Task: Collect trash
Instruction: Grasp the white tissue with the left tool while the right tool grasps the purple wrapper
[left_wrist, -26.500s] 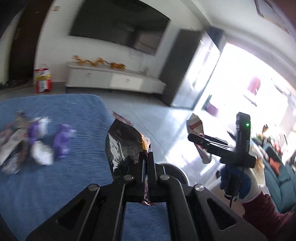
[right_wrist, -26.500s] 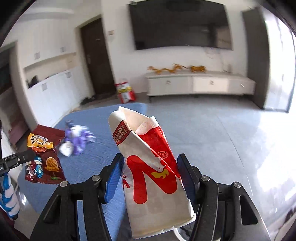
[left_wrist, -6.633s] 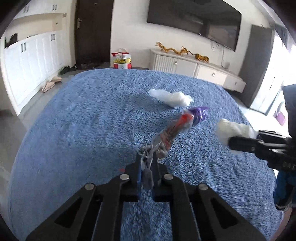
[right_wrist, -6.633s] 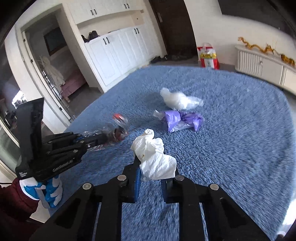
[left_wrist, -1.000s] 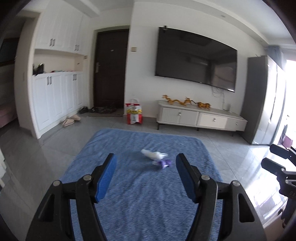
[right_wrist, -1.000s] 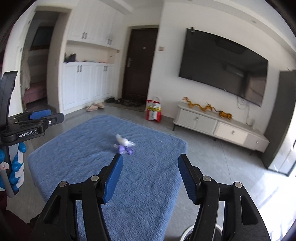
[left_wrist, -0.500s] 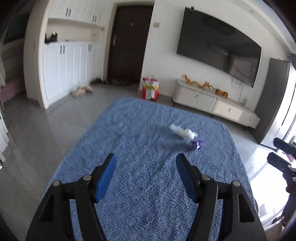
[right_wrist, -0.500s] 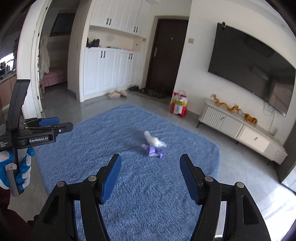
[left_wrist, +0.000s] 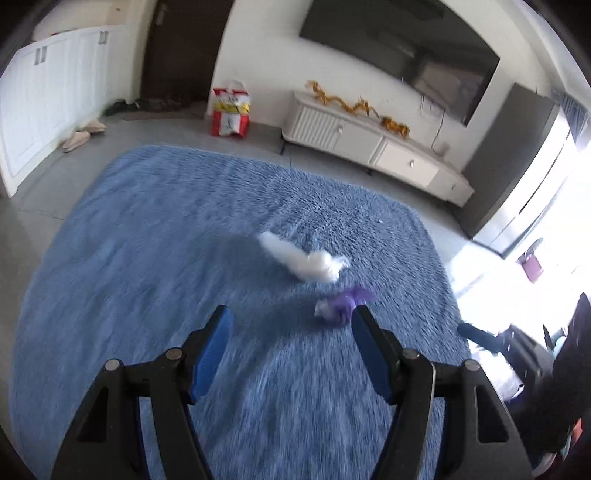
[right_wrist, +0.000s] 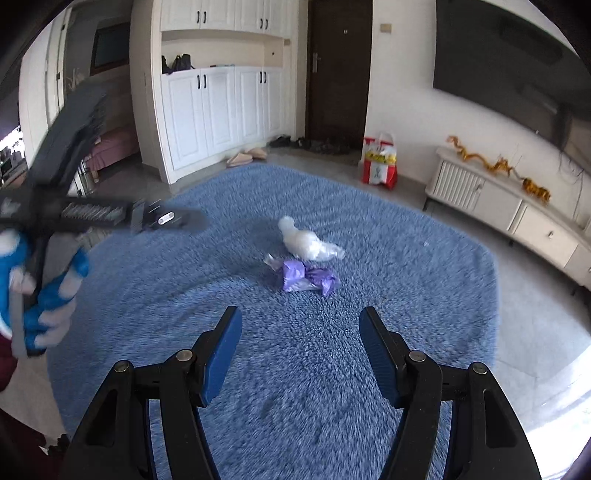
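Observation:
Two pieces of trash lie side by side near the middle of a blue shag rug (left_wrist: 147, 258): a crumpled white plastic bag (left_wrist: 306, 260) and a crumpled purple wrapper (left_wrist: 341, 304). They also show in the right wrist view, the white bag (right_wrist: 308, 242) behind the purple wrapper (right_wrist: 304, 277). My left gripper (left_wrist: 291, 325) is open and empty above the rug, with the purple wrapper just past its right finger. My right gripper (right_wrist: 299, 328) is open and empty, short of the wrapper. The left gripper also shows in the right wrist view (right_wrist: 110, 214).
A white TV cabinet (left_wrist: 373, 147) stands along the far wall under a wall TV (left_wrist: 399, 48). A red and white bag (left_wrist: 231, 110) sits by the dark door (right_wrist: 338, 70). White cupboards (right_wrist: 218, 110) line the left wall. Slippers (right_wrist: 245, 157) lie on grey tile floor.
Both grippers have moved down and closer to the rug, so the white bag and purple wrapper are much nearer. Both stay open and empty.

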